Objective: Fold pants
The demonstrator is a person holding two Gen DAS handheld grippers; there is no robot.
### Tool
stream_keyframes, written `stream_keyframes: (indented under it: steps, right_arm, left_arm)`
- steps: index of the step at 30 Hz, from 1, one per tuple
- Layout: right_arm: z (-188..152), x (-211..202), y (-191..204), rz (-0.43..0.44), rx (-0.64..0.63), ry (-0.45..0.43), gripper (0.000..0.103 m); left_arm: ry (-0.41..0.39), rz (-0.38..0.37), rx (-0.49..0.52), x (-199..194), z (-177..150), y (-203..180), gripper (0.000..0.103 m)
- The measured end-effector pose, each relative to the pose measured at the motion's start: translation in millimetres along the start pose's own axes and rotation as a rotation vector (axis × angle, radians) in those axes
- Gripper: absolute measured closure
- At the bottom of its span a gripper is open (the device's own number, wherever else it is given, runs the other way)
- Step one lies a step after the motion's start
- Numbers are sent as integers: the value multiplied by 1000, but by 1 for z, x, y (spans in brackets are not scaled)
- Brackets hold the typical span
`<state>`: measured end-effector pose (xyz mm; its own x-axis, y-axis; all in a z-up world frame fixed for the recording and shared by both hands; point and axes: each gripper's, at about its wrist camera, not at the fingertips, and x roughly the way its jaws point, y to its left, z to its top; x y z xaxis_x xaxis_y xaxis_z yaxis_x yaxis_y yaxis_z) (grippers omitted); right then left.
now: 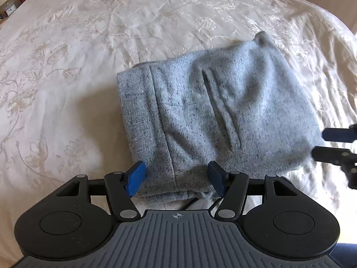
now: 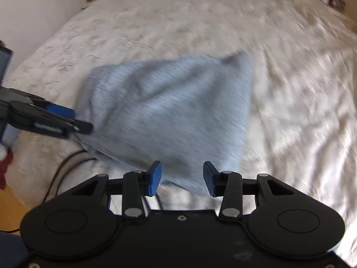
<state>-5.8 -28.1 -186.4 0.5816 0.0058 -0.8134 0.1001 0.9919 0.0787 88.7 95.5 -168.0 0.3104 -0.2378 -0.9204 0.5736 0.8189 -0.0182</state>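
Left wrist view: no words can be read. Grey speckled pants (image 1: 214, 116) are seen folded small on the bed (image 1: 67, 89). Left tool (image 1: 176, 181) and right tool (image 2: 181, 178) are open, empty.

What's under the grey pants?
The pants lie folded on the white bedspread. A black cord peeks out from their near edge. Anything else underneath is covered.

Bed: cream floral bedspread (image 1: 93, 51) fills the view, sunlit
Wall: pale (image 2: 38, 11), at ten o'clock
Floor: wood (image 2: 11, 203), at eight o'clock
Shelf: clock (image 1: 10, 11), at ten o'clock
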Motion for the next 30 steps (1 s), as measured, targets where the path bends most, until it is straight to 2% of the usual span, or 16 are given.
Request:
stream_keyframes:
  steps: [2,5,14,21,24,28,30]
  right_arm:
    - [5,15,9,-11,-6,32,58]
    - [-2,38,8,-38,52,152,58]
    - [2,2,-6,-42,152,59,53]
    - [19,-6,-27,-44,289,-4,44]
    - [30,2,-36,-53,311,-6,42]
    - [37,5,-46,-49,332,-12,34]
    - [39,9,-51,-46,338,-14,30]
  left_arm:
    - [7,-8,-7,3,-1,0,43]
    - [38,-32,-47,7,0,5,42]
    - [65,-33,-81,-3,12,9,42]
    - [9,-41,-92,-15,28,13,42]
    - [-11,-40,-118,-14,37,20,42]
    - [-44,-69,-140,-11,43,30,42]
    - [-42,-67,-132,-8,44,32,36]
